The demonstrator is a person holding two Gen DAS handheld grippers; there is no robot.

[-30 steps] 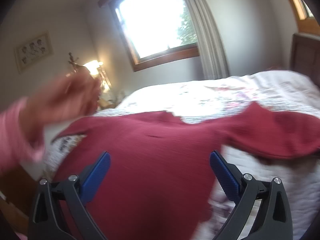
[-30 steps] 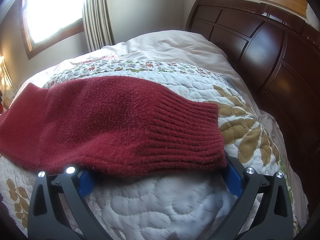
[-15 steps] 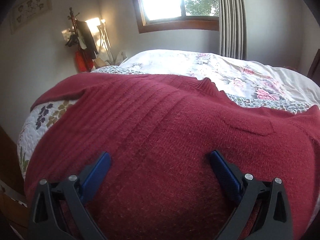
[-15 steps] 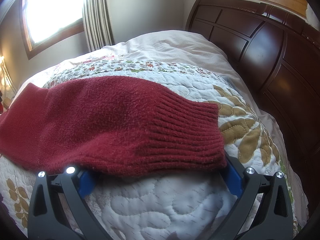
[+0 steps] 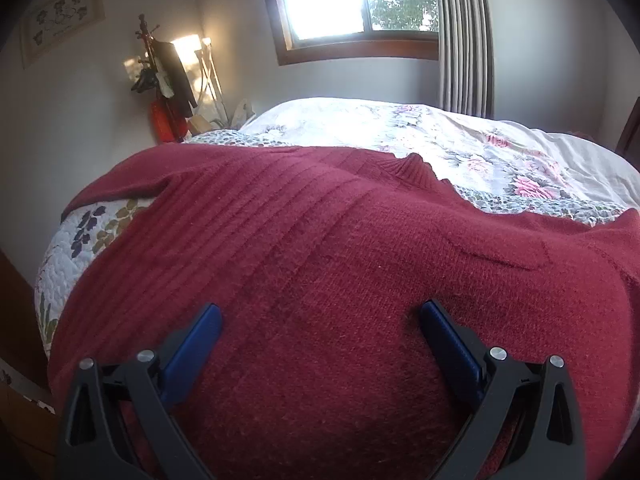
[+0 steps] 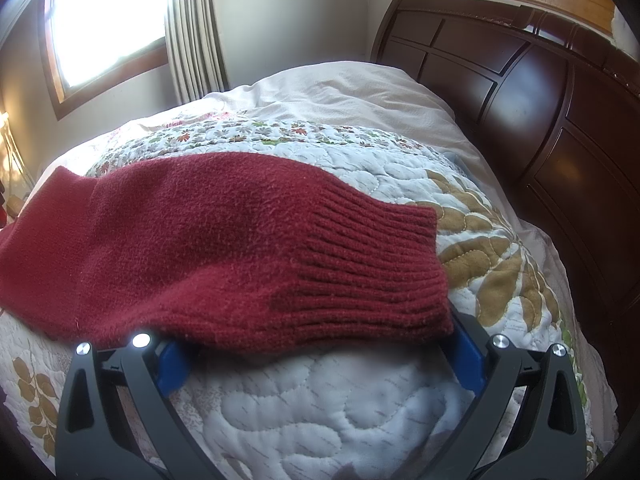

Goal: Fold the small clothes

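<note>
On the bed, ahead of both grippers: a dark red knitted sweater (image 5: 320, 248) lies spread over a floral quilt (image 6: 320, 408).
Left gripper (image 5: 320, 314): its blue fingers stand wide apart with nothing clamped; they sit low over the sweater's body, which fills the gap between them.
Sweater body: ribbed lines run away from the left gripper toward the far left; the neckline (image 5: 416, 168) lies beyond it, ahead and a little right.
Right gripper (image 6: 316, 354): spread wide, holding nothing; both blue pads are partly hidden under the near edge of the sleeve.
Sleeve (image 6: 224, 248): lies flat across the quilt just ahead of the right gripper, its ribbed cuff (image 6: 384, 272) toward that gripper's right finger.
Contact at the right fingertips: I cannot tell whether they touch the knit.
Headboard (image 6: 540, 92): dark wood, ahead and to the right of the right gripper.
Window (image 5: 352, 4): bright, on the wall far ahead of the left gripper, with a curtain (image 5: 464, 36) at its right.
</note>
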